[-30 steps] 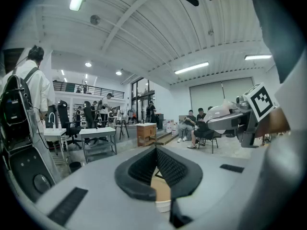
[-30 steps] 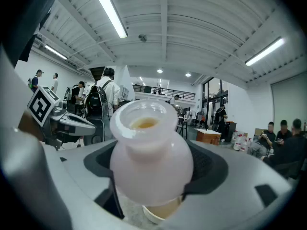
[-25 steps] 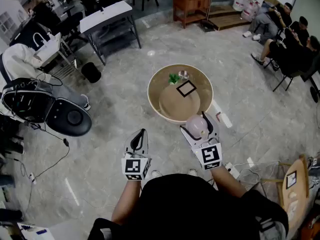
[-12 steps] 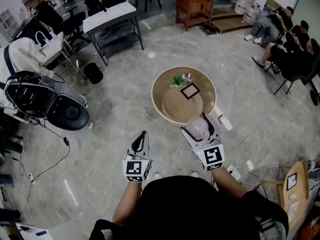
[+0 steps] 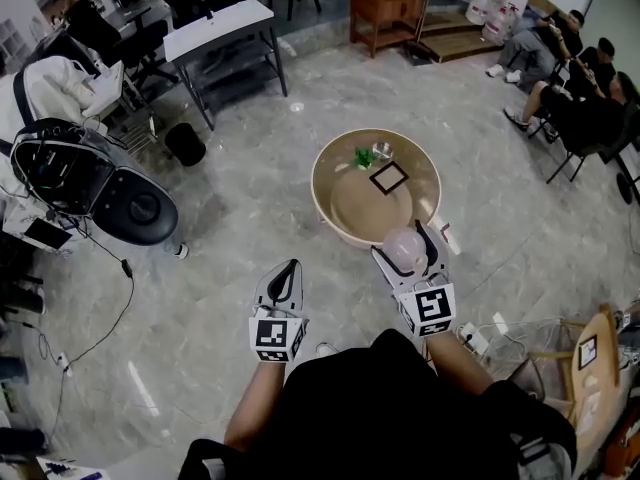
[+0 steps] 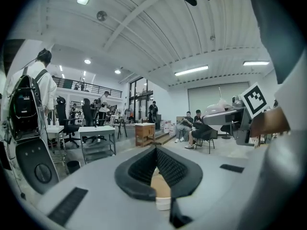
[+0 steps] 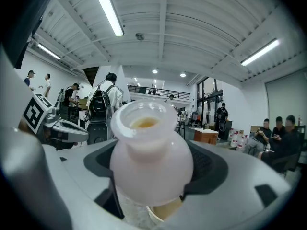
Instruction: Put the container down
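**Container being held at the near rim of the round table**

Open grey floor is being shown to the left of both grippers and between them, and room is lying free there. Ahead of the right gripper, the space is being taken up by a round beige table with a raised rim. Its near edge is lying just under that gripper's tips. Cables and a power strip are being seen on the floor just to the right of the right gripper. A black round machine is standing well off to the left of the left gripper. A grey desk and seated people are being seen far ahead, along the room's edges.

The container, a pale round-bellied vessel with an open neck, is being clamped by its belly between the jaws of the right gripper. The container is being held with its neck uppermost, over the table's near rim. Whether the surface is being touched cannot be told.

The left gripper is being held with its jaws together on nothing, well apart from the container and short of the table.

On the table's far side, a black square marker and a small green item are lying well ahead of the container.
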`<state>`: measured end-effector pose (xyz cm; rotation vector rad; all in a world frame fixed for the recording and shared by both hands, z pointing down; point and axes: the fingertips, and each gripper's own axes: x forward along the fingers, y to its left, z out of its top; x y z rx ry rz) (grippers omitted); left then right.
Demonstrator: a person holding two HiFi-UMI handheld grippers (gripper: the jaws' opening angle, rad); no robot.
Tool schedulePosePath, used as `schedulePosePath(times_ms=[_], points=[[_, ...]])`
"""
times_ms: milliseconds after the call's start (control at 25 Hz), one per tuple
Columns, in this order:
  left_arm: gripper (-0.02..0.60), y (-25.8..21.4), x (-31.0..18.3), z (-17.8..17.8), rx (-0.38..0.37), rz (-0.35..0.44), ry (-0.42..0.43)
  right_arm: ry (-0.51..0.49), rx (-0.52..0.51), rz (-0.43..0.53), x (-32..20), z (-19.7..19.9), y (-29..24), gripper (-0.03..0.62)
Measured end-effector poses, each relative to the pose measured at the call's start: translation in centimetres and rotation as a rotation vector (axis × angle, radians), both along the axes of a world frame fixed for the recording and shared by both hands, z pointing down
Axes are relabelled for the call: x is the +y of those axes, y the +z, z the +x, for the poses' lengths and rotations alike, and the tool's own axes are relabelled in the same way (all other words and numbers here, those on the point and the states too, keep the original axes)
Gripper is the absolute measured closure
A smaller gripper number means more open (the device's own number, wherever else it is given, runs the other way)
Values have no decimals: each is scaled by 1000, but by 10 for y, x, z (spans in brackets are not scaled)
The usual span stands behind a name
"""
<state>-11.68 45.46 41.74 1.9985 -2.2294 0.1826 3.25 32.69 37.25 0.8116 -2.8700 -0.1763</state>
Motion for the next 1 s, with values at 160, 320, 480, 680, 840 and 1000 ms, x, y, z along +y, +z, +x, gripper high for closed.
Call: schedulePosePath(times_ms=[160,320,480,680,840,1000], points=[[588,2,-5,-8,-4,4,15,21,12,-10,-6,-8,8,189],[588,7,-21,-17,-6,-13,16,21,19,-25,-24,-15,16,189],[588,7,-55,-29,-19,-14,2,4,26,-31,-60,-27,26,189],[588,11,-109,-41,-39,-52,-16,-39,34,-43,-112,-44,37,189],[588,15,-164,-47,-26,-78,-27,-82,54,-65,-154,-53,48,189],[588,10,-224,-36,-28,-82,-10,-98,69,-90,-200,-50,62,189]])
